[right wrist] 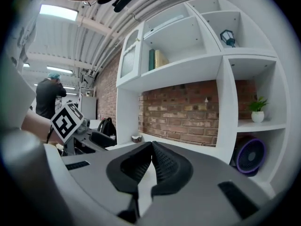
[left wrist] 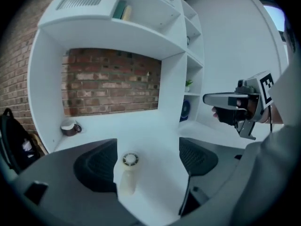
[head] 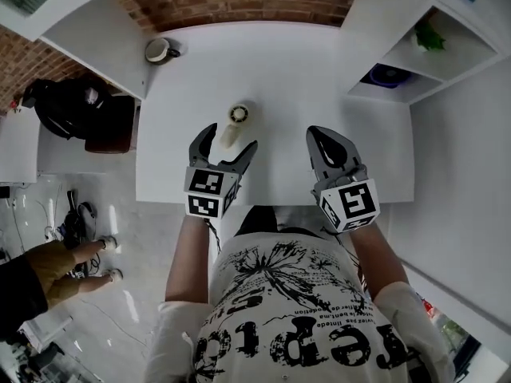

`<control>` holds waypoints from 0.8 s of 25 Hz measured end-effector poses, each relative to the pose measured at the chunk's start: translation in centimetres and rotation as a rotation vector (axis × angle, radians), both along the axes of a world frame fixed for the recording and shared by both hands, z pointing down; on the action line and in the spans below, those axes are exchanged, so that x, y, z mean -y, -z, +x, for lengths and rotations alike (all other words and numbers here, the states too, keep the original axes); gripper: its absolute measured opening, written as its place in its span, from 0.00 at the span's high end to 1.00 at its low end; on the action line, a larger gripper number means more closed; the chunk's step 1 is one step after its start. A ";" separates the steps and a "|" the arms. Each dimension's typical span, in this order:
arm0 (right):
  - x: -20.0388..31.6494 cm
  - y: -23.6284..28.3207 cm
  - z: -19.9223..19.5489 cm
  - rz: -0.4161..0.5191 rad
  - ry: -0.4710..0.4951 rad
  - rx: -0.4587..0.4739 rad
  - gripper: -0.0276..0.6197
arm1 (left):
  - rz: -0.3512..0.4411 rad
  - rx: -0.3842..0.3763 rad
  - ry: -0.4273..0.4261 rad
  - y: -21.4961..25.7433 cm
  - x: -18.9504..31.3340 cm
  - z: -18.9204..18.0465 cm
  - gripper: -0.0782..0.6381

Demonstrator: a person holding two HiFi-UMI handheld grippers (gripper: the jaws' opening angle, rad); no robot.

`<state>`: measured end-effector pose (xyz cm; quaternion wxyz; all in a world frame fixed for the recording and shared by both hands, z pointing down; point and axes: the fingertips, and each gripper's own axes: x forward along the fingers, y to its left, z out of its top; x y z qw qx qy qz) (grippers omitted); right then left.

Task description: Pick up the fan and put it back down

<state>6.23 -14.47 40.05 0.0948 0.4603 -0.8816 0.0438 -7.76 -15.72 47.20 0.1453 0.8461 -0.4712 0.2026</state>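
Right now the left hand-held gripper (head: pixel 231 137) gapes wide around the fan (head: pixel 234 124) on the desk (head: pixel 279 78), nearer one jaw, so an off-centre squeeze could skid it aside, while the right hand-held gripper (head: pixel 322 139) hovers closed, empty.

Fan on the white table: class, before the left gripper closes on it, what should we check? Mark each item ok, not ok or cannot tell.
1. Left gripper jaws stand apart, wide enough for the handle: ok.
2. Small cream handheld fan lies between those jaws: ok.
3. Fan centred in the gap: not ok; it sits close to the jaw at the left of the left gripper view.
4. That jaw already touches the fan: cannot tell.
5. Right gripper shut, empty, held apart from the fan: ok.
6. Dark round mug stands at the far corner of the white table, away from the fan: ok.
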 end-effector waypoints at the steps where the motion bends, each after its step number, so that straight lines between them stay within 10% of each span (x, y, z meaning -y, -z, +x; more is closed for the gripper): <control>1: 0.9 -0.7 -0.4 -0.003 0.004 -0.005 0.93 | -0.029 0.012 -0.006 -1.4 1.1 -0.2 0.34; 20: 10.3 -8.8 -3.4 -0.125 -0.056 -0.066 0.93 | -0.492 0.237 -0.156 -18.6 11.2 -1.6 0.34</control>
